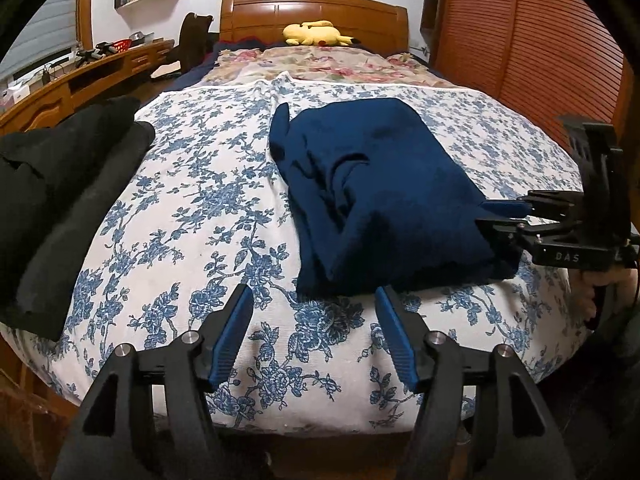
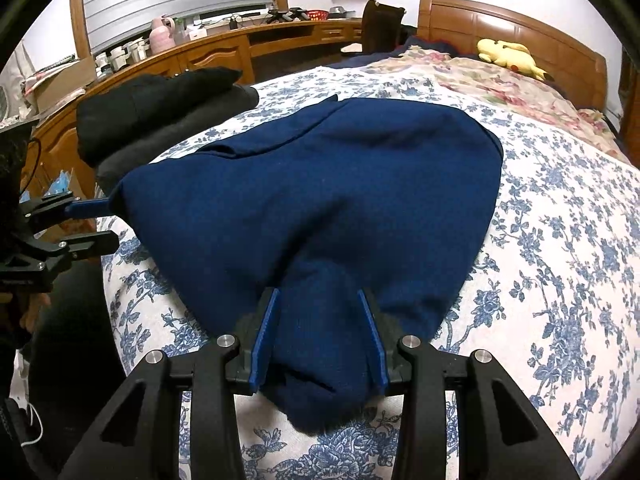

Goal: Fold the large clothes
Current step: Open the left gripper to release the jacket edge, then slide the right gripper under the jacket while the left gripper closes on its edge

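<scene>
A folded navy blue garment (image 1: 380, 184) lies on the bed's blue-flowered sheet (image 1: 180, 208), near its front edge. My left gripper (image 1: 314, 294) stands open just in front of the garment's near edge, with only sheet showing between its blue pads. In the right wrist view the left gripper (image 2: 108, 224) is at the garment's left corner, its upper finger tip touching the cloth. My right gripper (image 2: 318, 296) is shut on a bunched fold of the navy garment (image 2: 320, 184). From the left wrist it shows as the right gripper (image 1: 484, 216) at the garment's right edge.
A stack of black clothes (image 1: 60, 200) lies on the bed's left side. A yellow plush toy (image 1: 316, 34) rests by the wooden headboard (image 1: 312, 8). A wooden desk (image 2: 224, 48) runs along the left wall, and a slatted wardrobe (image 1: 520, 60) is on the right.
</scene>
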